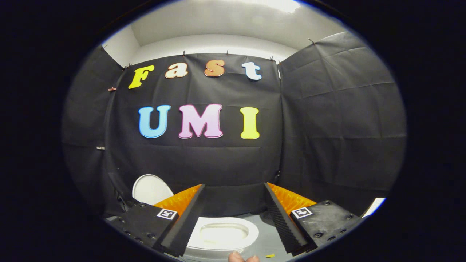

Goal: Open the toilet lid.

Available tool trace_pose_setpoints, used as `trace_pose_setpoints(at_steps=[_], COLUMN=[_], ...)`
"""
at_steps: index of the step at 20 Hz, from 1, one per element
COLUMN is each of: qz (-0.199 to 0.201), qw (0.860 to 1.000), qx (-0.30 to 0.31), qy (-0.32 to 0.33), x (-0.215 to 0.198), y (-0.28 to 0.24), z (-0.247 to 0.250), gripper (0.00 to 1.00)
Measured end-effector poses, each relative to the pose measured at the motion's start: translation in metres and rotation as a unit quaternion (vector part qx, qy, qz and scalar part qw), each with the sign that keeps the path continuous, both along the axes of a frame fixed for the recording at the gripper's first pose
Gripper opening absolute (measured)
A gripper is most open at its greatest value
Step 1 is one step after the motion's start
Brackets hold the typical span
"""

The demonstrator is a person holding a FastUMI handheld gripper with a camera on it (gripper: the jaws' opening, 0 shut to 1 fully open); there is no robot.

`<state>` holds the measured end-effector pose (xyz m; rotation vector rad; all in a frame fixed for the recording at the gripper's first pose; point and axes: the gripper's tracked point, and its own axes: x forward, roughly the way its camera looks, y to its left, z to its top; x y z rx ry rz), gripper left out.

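Two black, ridged fingers of the handheld gripper stand spread wide apart, pinching nothing. Each finger has an orange backing and a black mount carrying a small square black-and-white marker. The left finger slants from about seven o'clock toward the centre; the right finger mirrors it from about five o'clock.

Between the fingers, low at six o'clock, sits the white toilet bowl, seen from above. Its oval opening is uncovered and its rim is in plain sight, partly hidden on the left by the left finger. The toilet lid is already raised: a rounded white panel stands upright beyond the left finger, at about eight o'clock, against the black cloth wall. The lid is apart from both fingers.

The bowl rests on a grey floor. At the very bottom, just right of six o'clock, fingertips of a person's hand peek in, near the bowl's front edge. A small yellow scrap lies on the floor just beside them. Above the cloth, a white wall and ceiling show at twelve o'clock.
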<state>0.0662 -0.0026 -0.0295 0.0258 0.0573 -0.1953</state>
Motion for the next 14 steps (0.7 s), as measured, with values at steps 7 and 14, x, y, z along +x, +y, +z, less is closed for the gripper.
trace_pose_setpoints(at_steps=[7,14], qz=[0.013,0.063], qw=[1.0,0.998], qx=[0.006,-0.017], qy=[0.002,-0.005], x=[-0.015,-0.024], y=[-0.004,0.031], z=[-0.012,-0.011], gripper=[0.98,0.99])
